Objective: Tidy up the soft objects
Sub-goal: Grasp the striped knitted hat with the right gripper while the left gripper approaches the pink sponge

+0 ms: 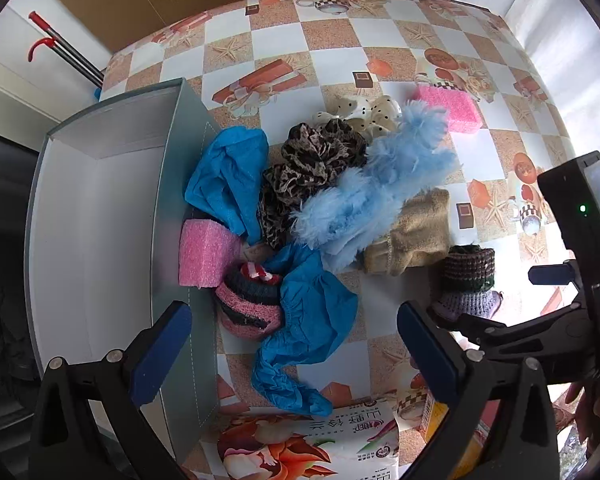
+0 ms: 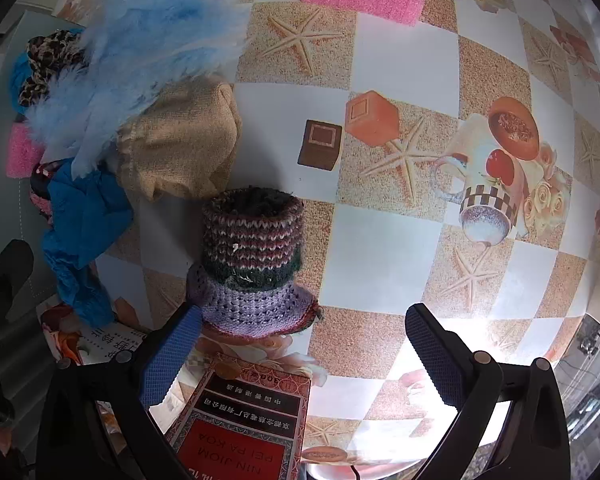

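- The left tool is spread wide, nothing between its blue pads; it hangs above the near edge of the pile, one finger over the grey box, the other over the surface.
- Between and just beyond its fingers lies a crumpled blue shoe cover, touching a rolled pink-and-grey striped sock to its left.
- A pink foam block sits against the box's outer wall, beside the sock.
- Farther out: a second blue shoe cover, a leopard-print scrunchie, a fluffy light-blue feather piece and a tan knitted piece, all bunched together and touching.
- A cream polka-dot bow and a second pink foam block lie beyond the pile.
- The right tool is likewise wide open and holds nothing.
- A knitted striped cup-shaped cosy, standing upright, lies just ahead of its left finger, its purple base close to that pad; whether they touch is unclear.
- A red Nin Jiom Pei Pa Koa carton lies under the right tool's fingers.
- A floral printed packet sits at the surface's near edge.
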The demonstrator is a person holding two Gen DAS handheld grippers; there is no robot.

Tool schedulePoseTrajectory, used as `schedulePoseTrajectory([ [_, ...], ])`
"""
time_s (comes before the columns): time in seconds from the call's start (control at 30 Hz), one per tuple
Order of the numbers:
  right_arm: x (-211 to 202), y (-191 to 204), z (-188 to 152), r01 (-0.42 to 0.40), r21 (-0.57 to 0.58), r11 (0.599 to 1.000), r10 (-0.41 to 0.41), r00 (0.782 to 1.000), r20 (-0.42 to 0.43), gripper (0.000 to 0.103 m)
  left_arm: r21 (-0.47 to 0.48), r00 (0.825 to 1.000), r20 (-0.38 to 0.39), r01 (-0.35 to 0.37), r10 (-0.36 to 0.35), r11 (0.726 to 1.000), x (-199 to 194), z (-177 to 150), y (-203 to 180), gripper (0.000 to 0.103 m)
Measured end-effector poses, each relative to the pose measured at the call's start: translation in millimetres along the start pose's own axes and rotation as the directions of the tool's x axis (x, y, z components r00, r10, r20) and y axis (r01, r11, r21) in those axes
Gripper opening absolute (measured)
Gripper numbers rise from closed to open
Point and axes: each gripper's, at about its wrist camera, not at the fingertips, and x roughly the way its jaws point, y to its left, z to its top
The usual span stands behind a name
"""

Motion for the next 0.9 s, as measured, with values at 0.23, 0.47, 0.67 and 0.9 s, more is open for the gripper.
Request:
schedulePoseTrajectory([
  [0.23,17.5,1.8,21.5,0.007,-0.008,1.000,-0.007,1.000,-0.012,0.102,0.101,0.998,0.064,-0.010,0.003,0.995,-6.8,26.6,-22.2,0.103],
  [0.47,12.5,-48.1,-1.8,0.083,0.043,0.996,-0.084,0.996,0.042,0.102,0.128,0.998,0.049,0.018,-0.024,0.992,-5.4,36.6,-39.7,0.103],
  [0.67,12.2,-102.4,-17.8,0.031,0.171,0.985,-0.043,0.997,0.069,0.102,0.156,0.997,0.051,0.057,-0.065,0.986,-10.5,55.8,-61.8,0.103],
  [0.9,7.5,-76.9,-7.7,-0.067,-0.029,0.997,0.071,0.981,0.179,0.102,0.136,0.997,0.042,0.066,-0.072,0.989,-10.7,87.5,-72.3,0.103],
])
